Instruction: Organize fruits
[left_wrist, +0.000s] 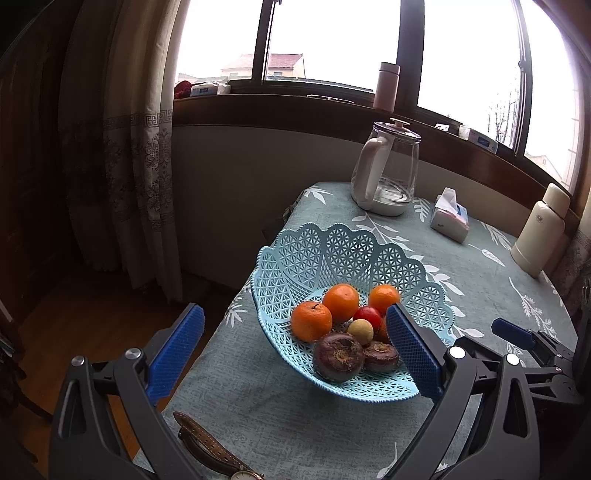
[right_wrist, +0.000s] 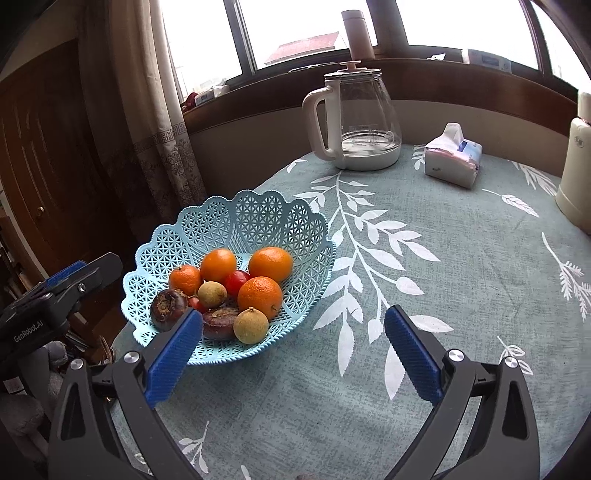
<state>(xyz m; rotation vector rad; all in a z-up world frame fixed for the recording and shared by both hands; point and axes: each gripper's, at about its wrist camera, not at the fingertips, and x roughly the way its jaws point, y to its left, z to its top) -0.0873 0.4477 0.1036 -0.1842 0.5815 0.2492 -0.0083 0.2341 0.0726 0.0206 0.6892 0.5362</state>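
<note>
All the fruit seen here already sits in the blue lattice basket (right_wrist: 236, 229) at the near left part of the counter (right_wrist: 443, 280): four oranges (right_wrist: 259, 296), two pale round fruits (right_wrist: 251, 326), small red ones (right_wrist: 236, 282) and two dark brown fruits (right_wrist: 168, 303), heaped toward the middle. No loose fruit shows on the cloth, so the sorting looks nearly done or complete; any further step should be a gentle one, reaching in from above with the fingers spread wide enough to clear an orange, since the heap would likely roll if nudged and the light basket may slide. The left gripper (left_wrist: 295, 350) hangs low at the counter's near edge, aimed at the basket, its fingers (left_wrist: 177, 350) wide apart and empty, the right-hand pad overlapping the basket rim in view. The right gripper (right_wrist: 293, 354) hovers over the bare cloth just right of the basket, likewise spread and holding nothing. A wristwatch (left_wrist: 218, 450) lies under the left gripper
</note>
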